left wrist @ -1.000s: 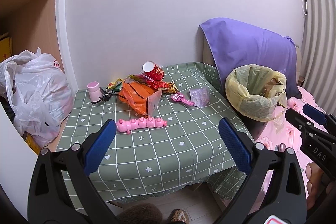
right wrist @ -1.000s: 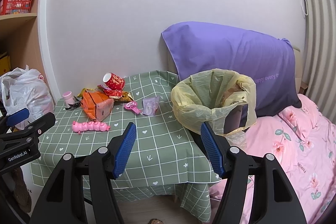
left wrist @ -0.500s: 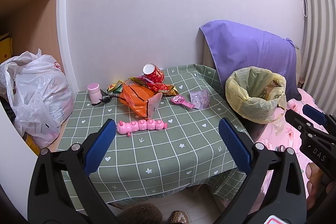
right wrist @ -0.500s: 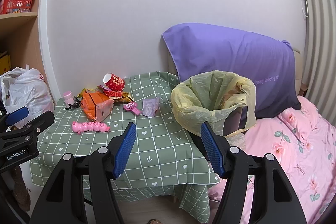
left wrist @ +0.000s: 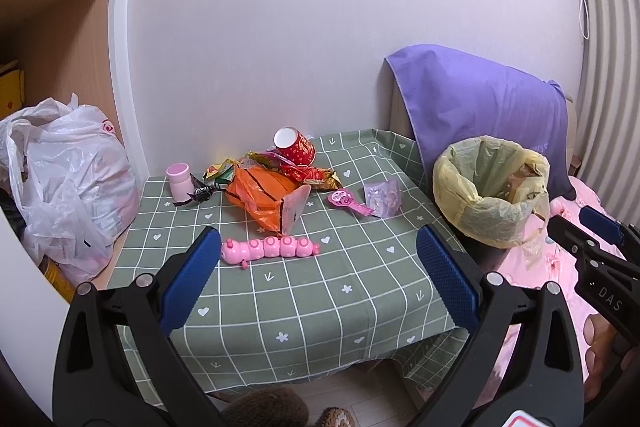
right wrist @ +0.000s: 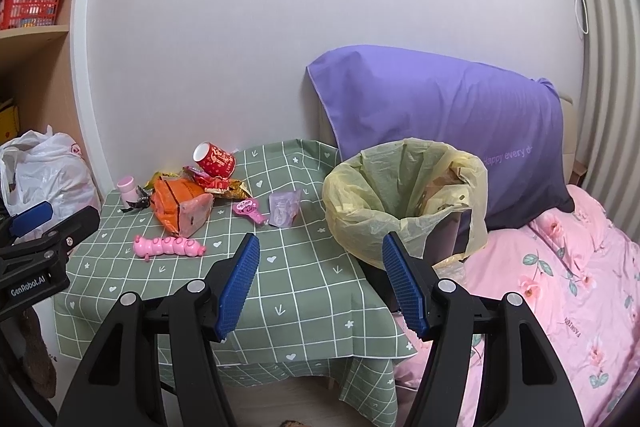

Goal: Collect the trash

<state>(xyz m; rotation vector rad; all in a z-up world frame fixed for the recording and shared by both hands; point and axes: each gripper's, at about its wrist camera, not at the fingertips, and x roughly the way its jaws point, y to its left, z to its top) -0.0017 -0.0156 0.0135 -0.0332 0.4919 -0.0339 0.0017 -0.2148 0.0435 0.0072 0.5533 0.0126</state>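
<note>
Trash (left wrist: 276, 183) heaped at the far left of my green checked table (left wrist: 304, 291), orange bag, wrappers, red cup (left wrist: 295, 147) on top, pink caterpillar toy (left wrist: 269, 248) nearer, yellow-lined bin (right wrist: 404, 203) at the right, my left gripper (left wrist: 318, 277) and right gripper (right wrist: 320, 281) both spread wide, empty, short of the table.

The left wrist view looks from in front of the table's (left wrist: 304, 311) near edge, slightly downward and toward the back wall, far enough off to take in the whole top. The right wrist view stands off the near right corner of the table (right wrist: 304, 291), facing the same way but turned more toward the lined bin (right wrist: 404, 203) and the bed (right wrist: 560, 287). Both views share the whole tabletop, the bin (left wrist: 488, 187) and the purple pillow (left wrist: 480, 107). Each view catches the other gripper at its edge.
</note>
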